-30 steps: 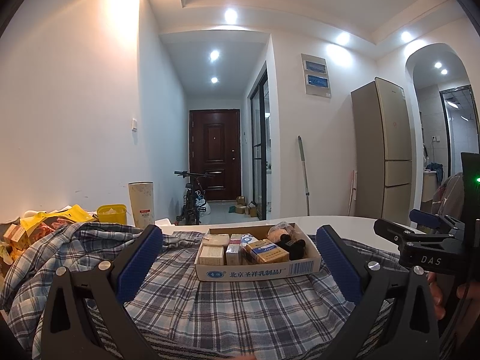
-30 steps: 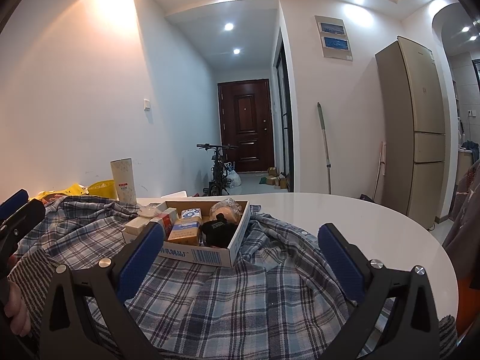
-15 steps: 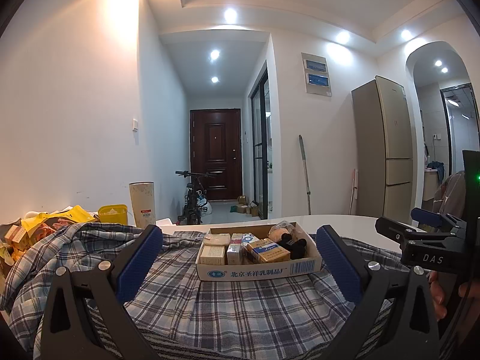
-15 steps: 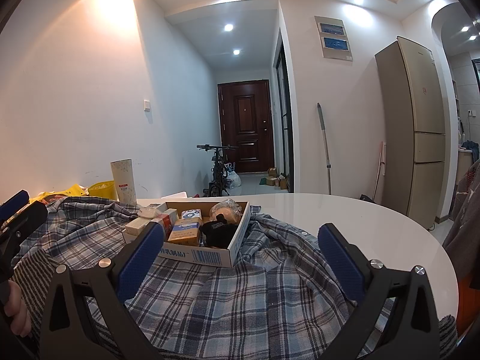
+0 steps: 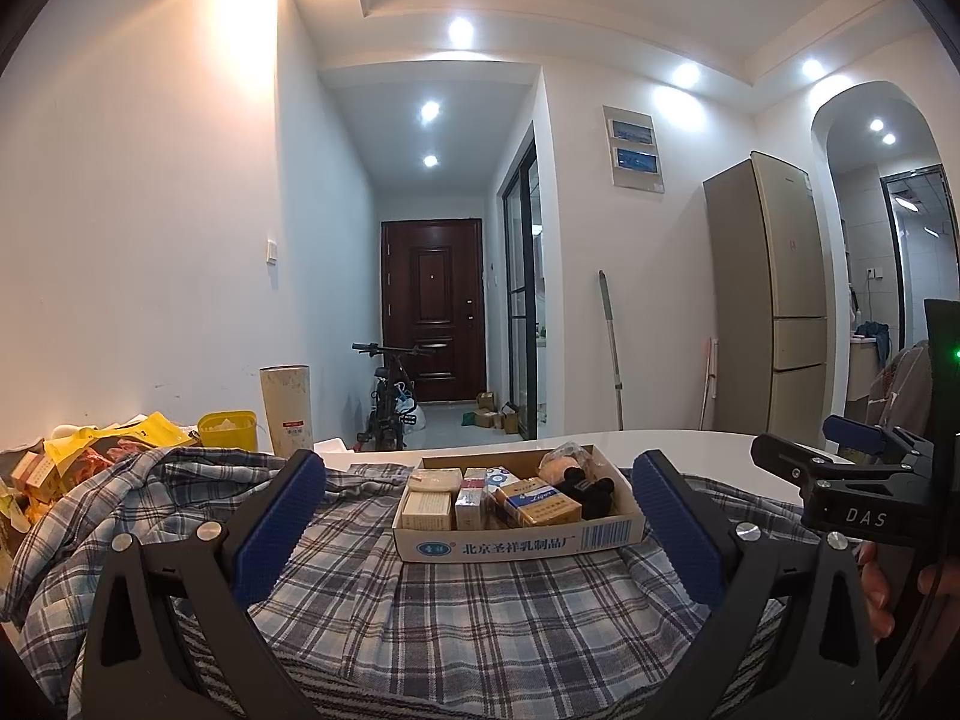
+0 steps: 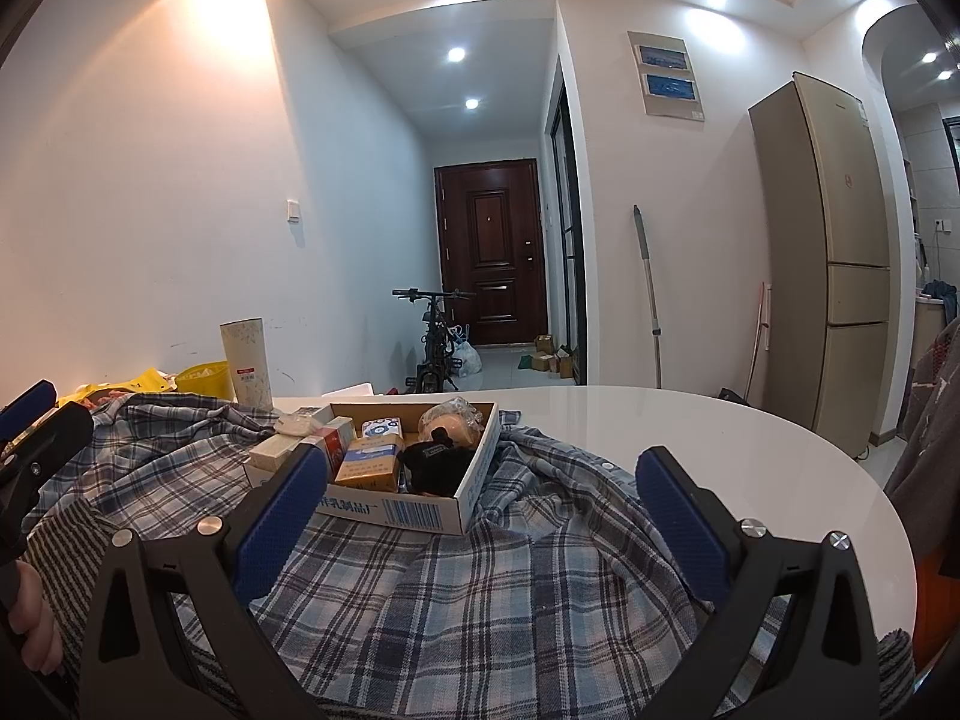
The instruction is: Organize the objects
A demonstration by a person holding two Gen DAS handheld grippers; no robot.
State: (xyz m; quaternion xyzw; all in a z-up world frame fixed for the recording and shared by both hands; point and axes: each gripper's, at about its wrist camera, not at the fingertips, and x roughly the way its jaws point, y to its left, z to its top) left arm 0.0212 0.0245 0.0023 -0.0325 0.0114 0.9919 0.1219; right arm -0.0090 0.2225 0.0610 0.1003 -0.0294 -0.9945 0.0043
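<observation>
Several small packets and a black pouch fill a shallow cardboard box (image 5: 519,531) at frame centre, resting on a rumpled plaid shirt (image 5: 480,618). Left gripper (image 5: 480,519) and right gripper (image 6: 480,516) both gape wide, empty. White table (image 6: 750,456) lies bare at right.

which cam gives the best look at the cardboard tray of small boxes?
Left wrist. The cardboard tray sits centred between the open fingers, front face square-on with printed label readable, contents unblocked. In the right wrist view the cardboard tray is angled corner-on, and that gripper's left finger covers its near-left corner.
</observation>
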